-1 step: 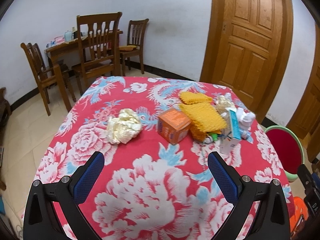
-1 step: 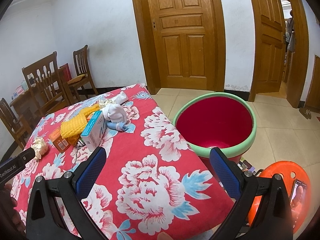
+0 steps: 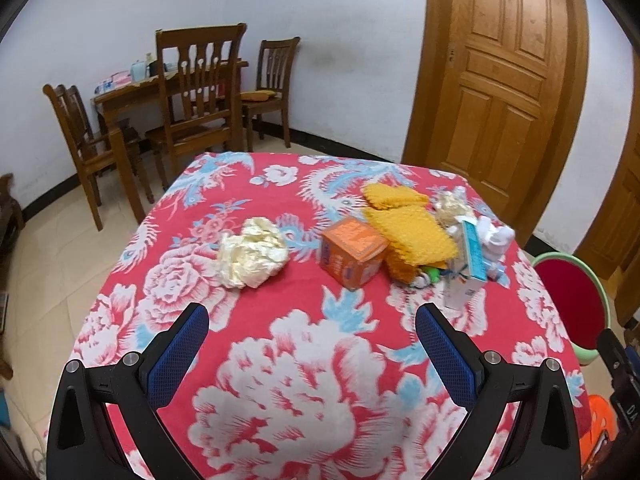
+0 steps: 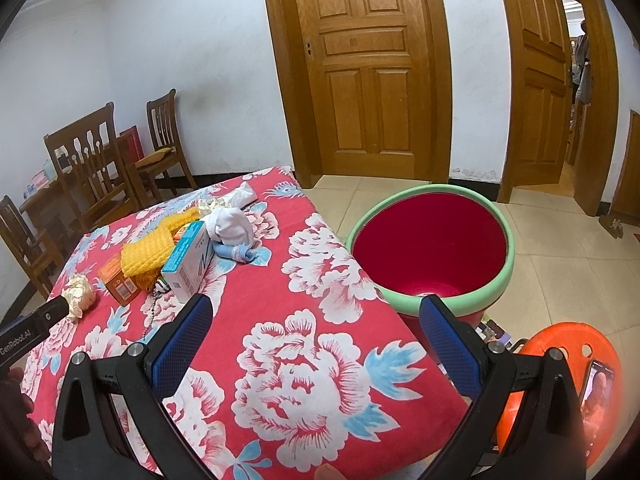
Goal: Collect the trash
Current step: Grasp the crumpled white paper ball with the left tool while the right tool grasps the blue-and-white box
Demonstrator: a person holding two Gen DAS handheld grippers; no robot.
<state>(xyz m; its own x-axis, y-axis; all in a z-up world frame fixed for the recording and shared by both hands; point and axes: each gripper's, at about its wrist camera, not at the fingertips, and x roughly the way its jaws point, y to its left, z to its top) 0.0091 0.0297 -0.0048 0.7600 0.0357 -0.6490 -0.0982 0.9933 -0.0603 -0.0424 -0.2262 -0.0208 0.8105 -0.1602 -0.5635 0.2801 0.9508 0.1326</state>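
Both blue-padded claws, left gripper (image 3: 312, 332) & right gripper (image 4: 316, 320), spread wide, holding nothing, hovering above red floral tablecloth (image 3: 304, 380); farther out crumpled cream paper wad (image 3: 252, 252), orange cardboard box (image 3: 352, 252); red green-rimmed bucket (image 4: 432, 248) beside table edge, prob for dropping trash

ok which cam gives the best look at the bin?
Right wrist. The red bin with the green rim shows its whole opening and inside, beside the table edge. The left wrist view catches only a slice of it at the right border, its far side cropped by the frame edge.
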